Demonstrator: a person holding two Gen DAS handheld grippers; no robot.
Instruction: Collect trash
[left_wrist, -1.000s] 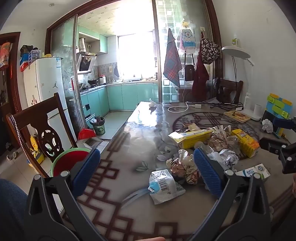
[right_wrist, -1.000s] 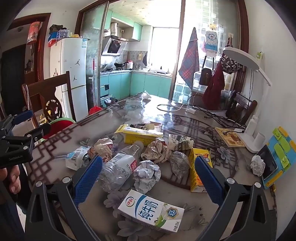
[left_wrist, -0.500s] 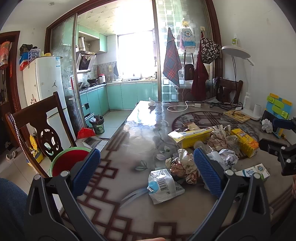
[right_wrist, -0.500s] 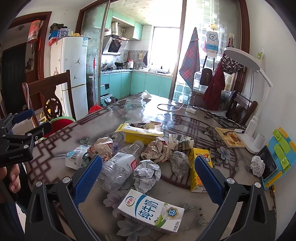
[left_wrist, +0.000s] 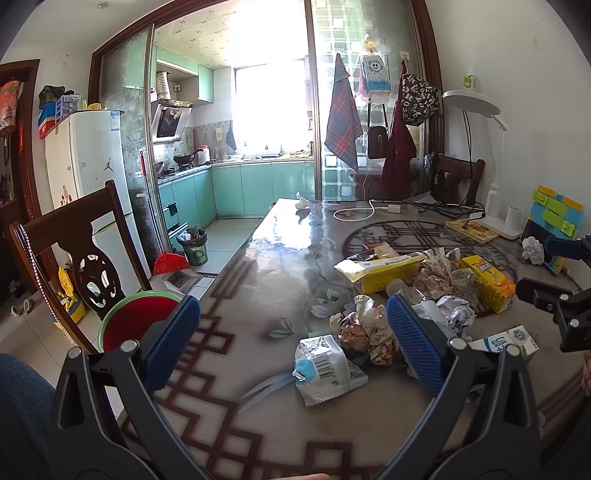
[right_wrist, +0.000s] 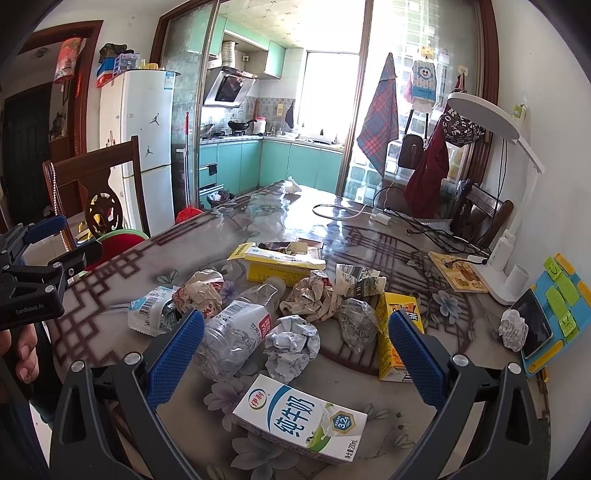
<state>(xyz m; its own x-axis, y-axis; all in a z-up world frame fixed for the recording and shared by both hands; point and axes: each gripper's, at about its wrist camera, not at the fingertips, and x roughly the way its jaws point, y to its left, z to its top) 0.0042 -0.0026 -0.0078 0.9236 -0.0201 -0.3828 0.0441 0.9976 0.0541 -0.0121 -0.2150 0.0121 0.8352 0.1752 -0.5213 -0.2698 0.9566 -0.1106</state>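
Trash lies in a heap on the patterned table (right_wrist: 369, 229): a milk carton (right_wrist: 299, 417), a crushed plastic bottle (right_wrist: 236, 332), a crumpled paper ball (right_wrist: 291, 347), a yellow box (right_wrist: 280, 262), a yellow juice carton (right_wrist: 397, 336) and a silver wrapper (left_wrist: 325, 369). My left gripper (left_wrist: 291, 347) is open and empty above the wrapper. My right gripper (right_wrist: 295, 354) is open and empty above the bottle and paper ball. A red basin with a green rim (left_wrist: 136, 321) sits beside the table on the left.
A wooden chair (left_wrist: 74, 243) stands left of the table by the basin. A desk lamp (right_wrist: 506, 206), a phone on a blue stand (right_wrist: 546, 317), a book (right_wrist: 458, 273), cables (right_wrist: 406, 218) and a lone paper ball (right_wrist: 513, 328) are on the table's right side.
Both grippers have stayed open and nearly still; the views shift only slightly.
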